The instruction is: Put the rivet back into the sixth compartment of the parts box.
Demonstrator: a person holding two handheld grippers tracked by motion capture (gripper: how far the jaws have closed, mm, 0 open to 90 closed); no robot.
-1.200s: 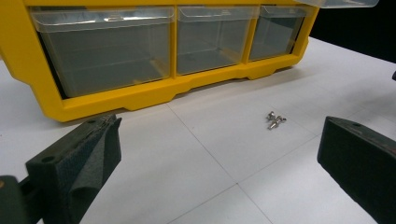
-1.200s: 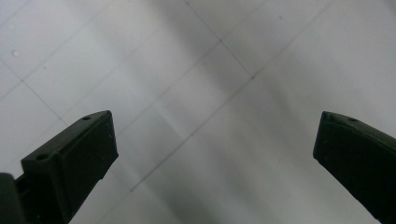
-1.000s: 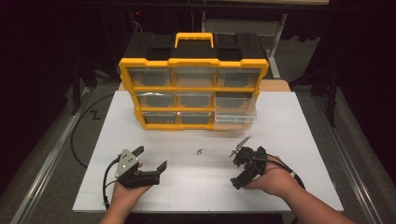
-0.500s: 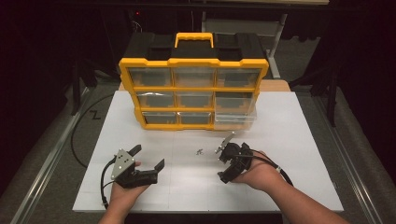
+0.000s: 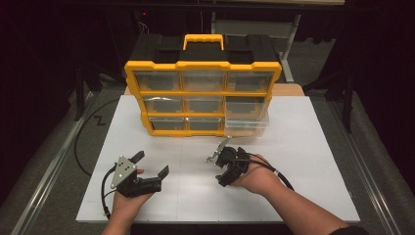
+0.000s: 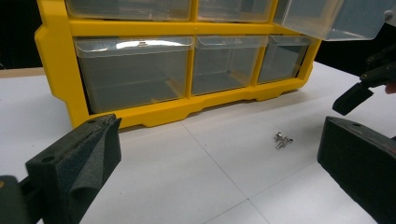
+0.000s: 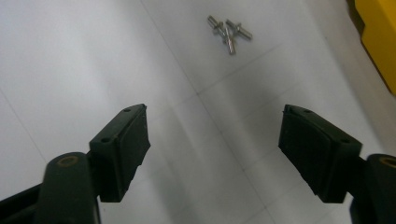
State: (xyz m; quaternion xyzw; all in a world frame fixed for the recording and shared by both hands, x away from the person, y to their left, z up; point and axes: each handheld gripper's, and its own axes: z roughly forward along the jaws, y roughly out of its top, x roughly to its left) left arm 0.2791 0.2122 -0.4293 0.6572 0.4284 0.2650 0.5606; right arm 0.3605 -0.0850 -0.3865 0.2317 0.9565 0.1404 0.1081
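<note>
A person is sitting at a white table (image 5: pixel 303 147), holding a two-jaw claw in each hand. A small cluster of metal screws (image 7: pixel 228 29) is lying on the table in front of a yellow organizer box (image 5: pixel 203 95) of clear drawers; in the right gripper view the screws are sitting at about twelve o'clock from the jaws, apart from them. One clear drawer (image 5: pixel 247 125), at the organizer's bottom right, is standing pulled out.

The screws are looking light, hard, stiff and slippery, likely to roll or skid if nudged. A pinch across one shank, taken from above, is probably the safest hold.

The right gripper (image 7: pixel 215 154) is reaching toward the screws; its jaws have just been closing partway, are gaping fairly wide, and are holding and touching nothing. The left gripper (image 6: pixel 205 172), at about eight o'clock on the table, is resting wide open and empty.
</note>
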